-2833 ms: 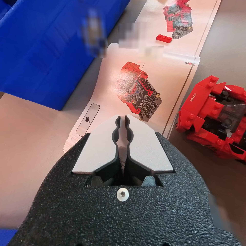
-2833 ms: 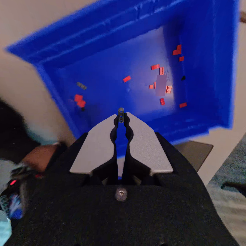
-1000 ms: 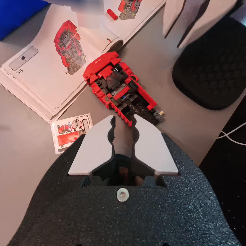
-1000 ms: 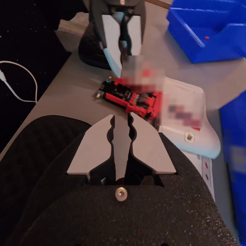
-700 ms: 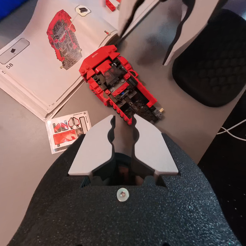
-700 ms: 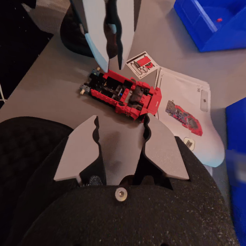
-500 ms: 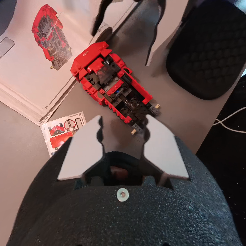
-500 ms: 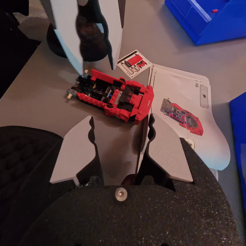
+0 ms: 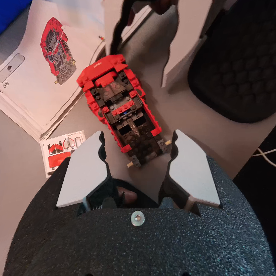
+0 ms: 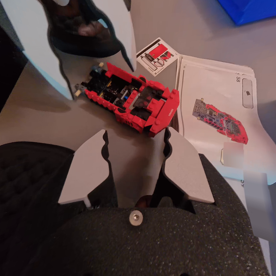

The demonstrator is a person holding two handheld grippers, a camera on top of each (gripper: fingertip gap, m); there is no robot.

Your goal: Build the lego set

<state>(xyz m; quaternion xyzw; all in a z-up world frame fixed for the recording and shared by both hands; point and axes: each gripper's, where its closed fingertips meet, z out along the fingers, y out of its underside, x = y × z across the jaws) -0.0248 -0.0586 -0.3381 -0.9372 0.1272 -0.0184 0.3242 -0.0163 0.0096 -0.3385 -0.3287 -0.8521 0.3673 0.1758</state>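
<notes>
A partly built red and black lego car [image 9: 119,104] lies on the grey table, also in the right wrist view [image 10: 131,101]. My left gripper [image 9: 138,134] is open and empty, its fingers either side of the car's black rear end with the tan axle pins. It also shows at the top of the right wrist view [image 10: 103,83]. My right gripper [image 10: 135,131] is open and empty, just short of the car's red front end. It shows blurred at the top of the left wrist view [image 9: 134,70].
The open instruction booklet [image 9: 29,67] lies beside the car, also in the right wrist view [image 10: 216,104]. A sticker sheet [image 9: 59,150] lies near it. A black mesh pad [image 9: 239,67] sits by the table edge. A blue bin [image 10: 253,10] stands far right. The tips of one gripper are about 8 centimetres away from the tips of the other.
Both grippers have opened wide and closed in on the car from opposite ends. The right gripper came over from the blue bin, where it was shut on a small dark piece.
</notes>
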